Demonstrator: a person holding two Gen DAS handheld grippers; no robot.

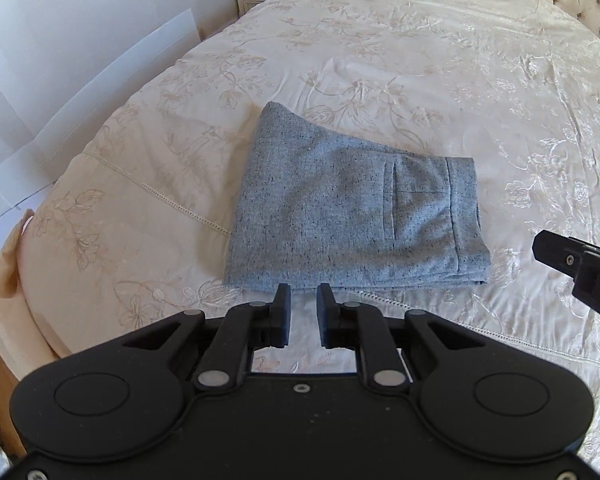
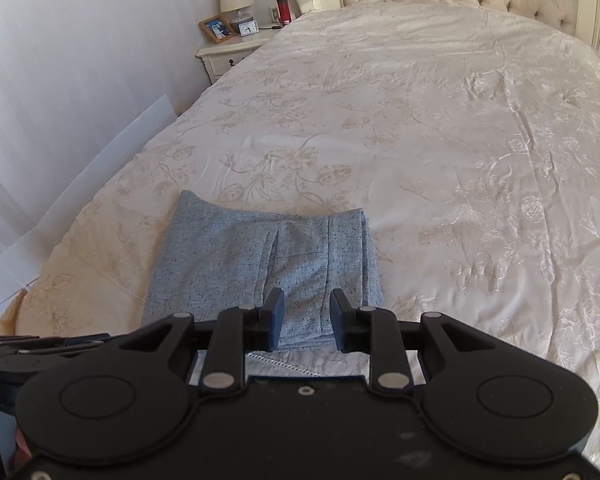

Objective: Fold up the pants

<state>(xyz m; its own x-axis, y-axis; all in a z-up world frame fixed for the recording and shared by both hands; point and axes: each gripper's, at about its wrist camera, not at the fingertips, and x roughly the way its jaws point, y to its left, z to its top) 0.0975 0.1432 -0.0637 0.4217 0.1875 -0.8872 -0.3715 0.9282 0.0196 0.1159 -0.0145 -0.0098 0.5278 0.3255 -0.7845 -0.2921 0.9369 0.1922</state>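
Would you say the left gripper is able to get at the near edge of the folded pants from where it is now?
Probably yes. The left gripper is open and empty, just short of the near edge of the folded pants, with only bare bedspread between. The right gripper is off to the side.

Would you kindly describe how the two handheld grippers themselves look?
Both the left gripper and the right gripper are matte black, with a wide body bearing two round raised discs, silver pivot pins on angled linkage bars, and two short fingers faced in dark blue. The right one carries white lettering, only partly in view.
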